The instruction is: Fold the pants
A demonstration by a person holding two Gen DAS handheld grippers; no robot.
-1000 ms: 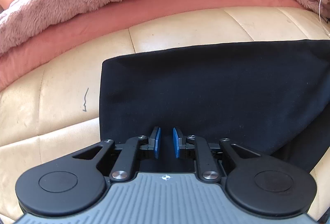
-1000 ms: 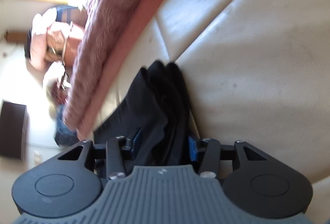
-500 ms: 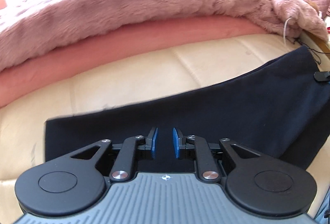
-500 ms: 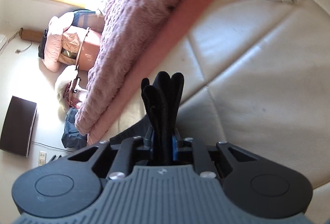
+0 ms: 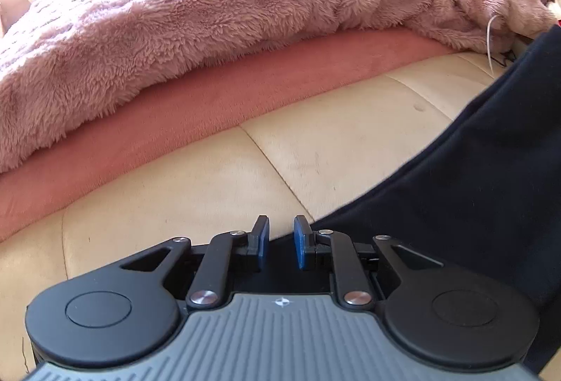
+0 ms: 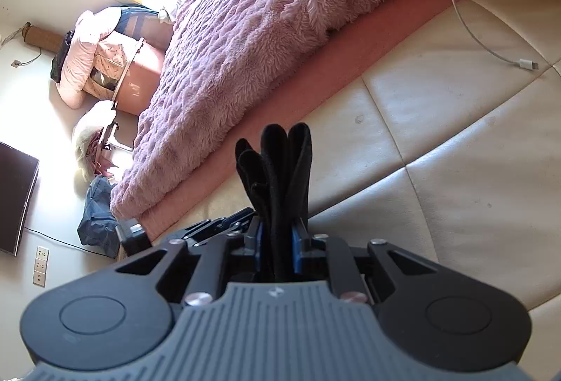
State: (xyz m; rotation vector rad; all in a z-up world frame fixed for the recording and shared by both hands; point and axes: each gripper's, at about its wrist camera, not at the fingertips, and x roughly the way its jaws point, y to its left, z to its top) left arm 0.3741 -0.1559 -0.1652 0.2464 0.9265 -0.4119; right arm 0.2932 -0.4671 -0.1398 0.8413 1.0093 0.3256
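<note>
The black pants (image 5: 473, 177) hang as a dark sheet at the right of the left wrist view, lifted off the cream leather surface (image 5: 210, 177). My left gripper (image 5: 281, 240) has its blue pads (image 5: 262, 240) a small gap apart, with dark cloth showing behind and to the right; whether it grips the cloth is unclear. My right gripper (image 6: 277, 247) is shut on a bunched edge of the pants (image 6: 280, 170), whose folded layers stick up between the blue pads.
A fluffy pink blanket (image 5: 210, 13) over a salmon sheet (image 5: 210, 107) lies beyond the cream surface. A white charging cable (image 6: 491, 44) lies on the cream leather. The floor at left holds a pink basket (image 6: 115, 65), bags and a dark screen (image 6: 14, 202).
Both grippers have risen with the pants. The cloth that lay flat before the left gripper now hangs at its right. The right gripper closed tighter on the bunched edge.
</note>
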